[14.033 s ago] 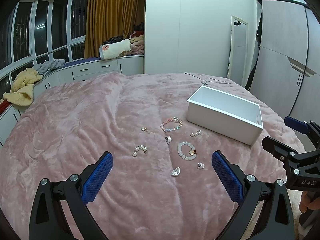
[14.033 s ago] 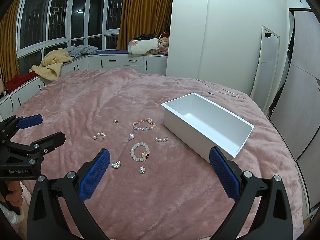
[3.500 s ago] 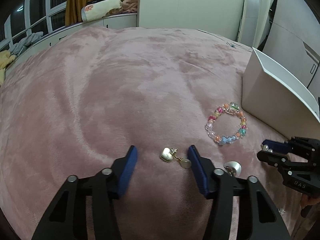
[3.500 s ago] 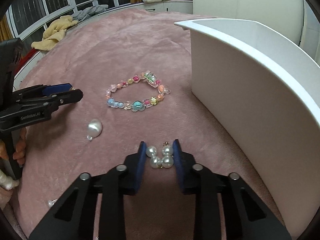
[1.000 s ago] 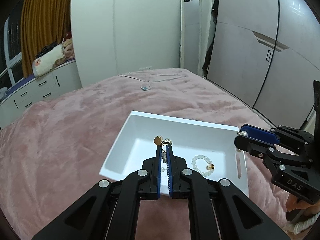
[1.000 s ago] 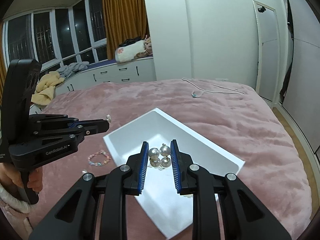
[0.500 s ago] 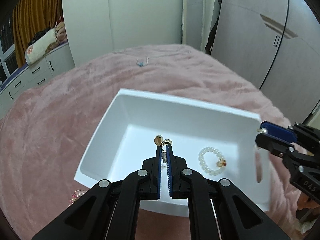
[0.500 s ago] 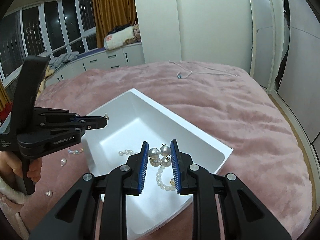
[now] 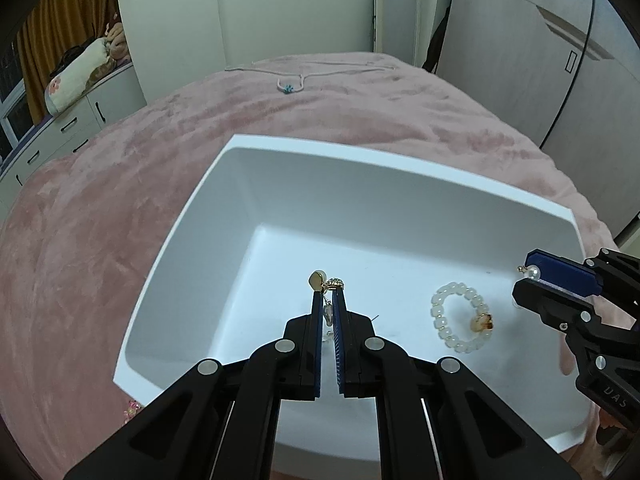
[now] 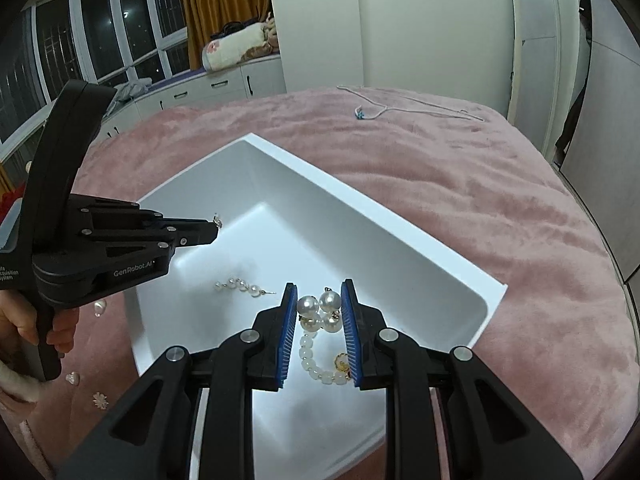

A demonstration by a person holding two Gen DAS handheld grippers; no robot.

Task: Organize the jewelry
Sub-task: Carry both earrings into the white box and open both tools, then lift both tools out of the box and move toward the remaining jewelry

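A white box lies on the pink blanket. My left gripper hangs over its inside, shut on a pair of gold earrings that stick out past the tips. In the right wrist view my right gripper is shut on a cluster of pearl earrings, also above the box. On the box floor rest a white bead bracelet and a short pearl strand. Each gripper shows in the other's view: right gripper, left gripper.
On the blanket left of the box lie a teardrop pearl, a small heart piece and a flower stud. A thin necklace lies far behind the box. A hand holds the left gripper's handle.
Both grippers have sunk toward the box and tilted further down, so it fills more of each view. Both grips are unchanged.
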